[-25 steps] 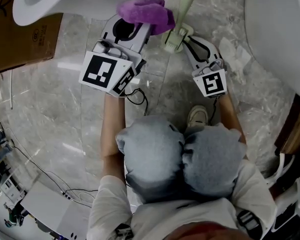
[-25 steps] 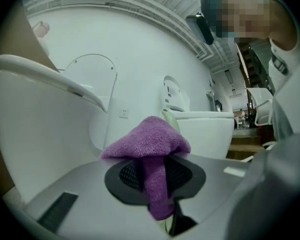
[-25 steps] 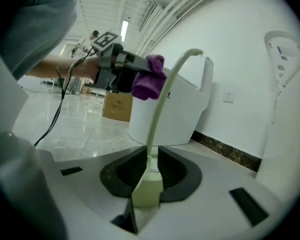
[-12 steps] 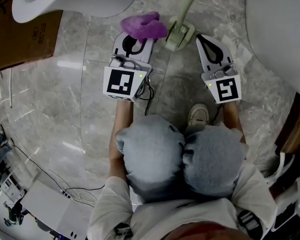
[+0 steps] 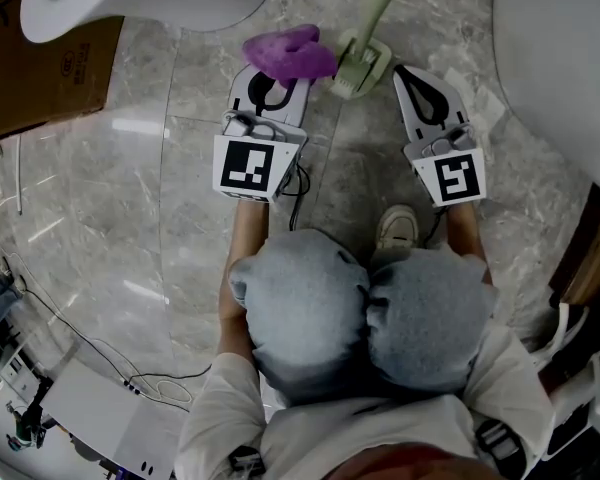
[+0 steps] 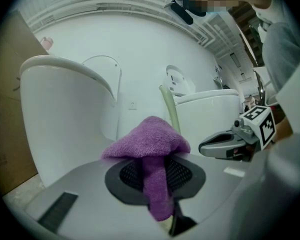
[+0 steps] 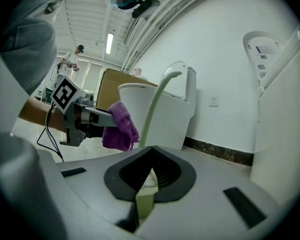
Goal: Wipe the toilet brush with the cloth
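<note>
Toilet brush (image 5: 378, 3) just right of cloth (image 5: 290, 53) — left gripper (image 5: 280, 72) clenches cloth, right gripper (image 5: 406, 74) closed, empty; steady brush, then wipe along it.

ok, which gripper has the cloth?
The left gripper: the purple cloth is pinched between its jaws. The right gripper is shut with no cloth in it, beside the pale green toilet brush.
</note>
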